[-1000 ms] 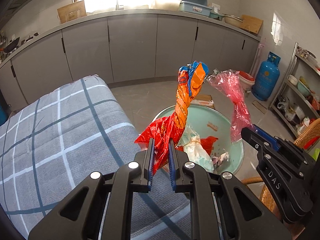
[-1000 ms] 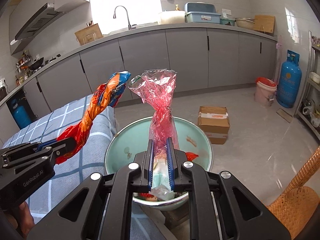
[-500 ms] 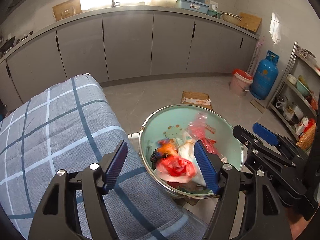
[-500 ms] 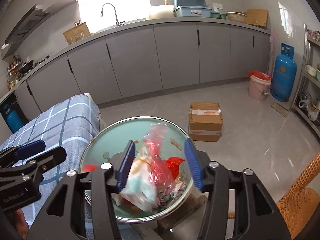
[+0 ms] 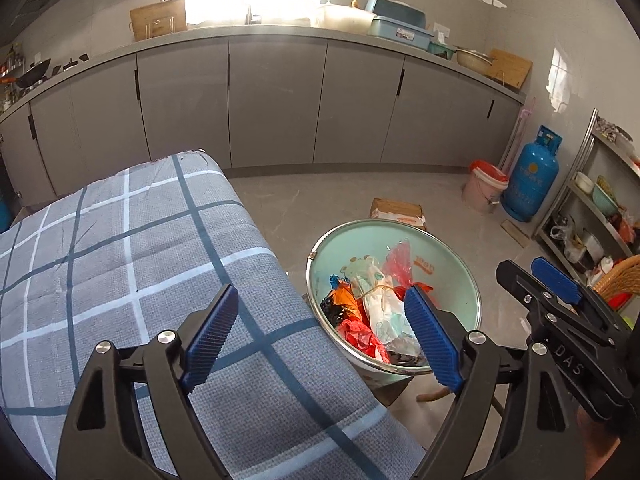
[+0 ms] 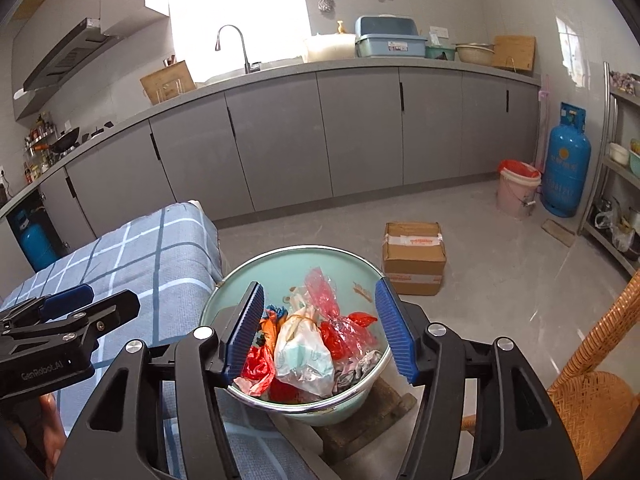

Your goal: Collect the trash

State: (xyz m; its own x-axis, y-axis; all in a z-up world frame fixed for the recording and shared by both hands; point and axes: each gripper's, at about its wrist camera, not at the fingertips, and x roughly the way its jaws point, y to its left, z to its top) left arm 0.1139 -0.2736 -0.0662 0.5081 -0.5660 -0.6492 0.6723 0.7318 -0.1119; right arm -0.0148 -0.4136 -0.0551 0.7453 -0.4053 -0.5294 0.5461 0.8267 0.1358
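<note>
Both grippers tilted down over the scene. L gripper (image 5: 320,336) jaws spread wide, just been opening, nothing btwn pads. R gripper (image 6: 320,330) jaws apart too, less wide, just been opening, also empty. L one hangs over the right edge of the checked blanket (image 5: 120,264); R one sits above the green basin (image 6: 280,268), which stands just beside the blanket edge. Open floor beyond basin; cardboard box (image 6: 414,258) near it, wicker chair (image 6: 600,360) at right. Trash bags (image 6: 308,344), red, orange, white and pink, lie piled in the basin, below and ahead of R pads, apart from both.
</note>
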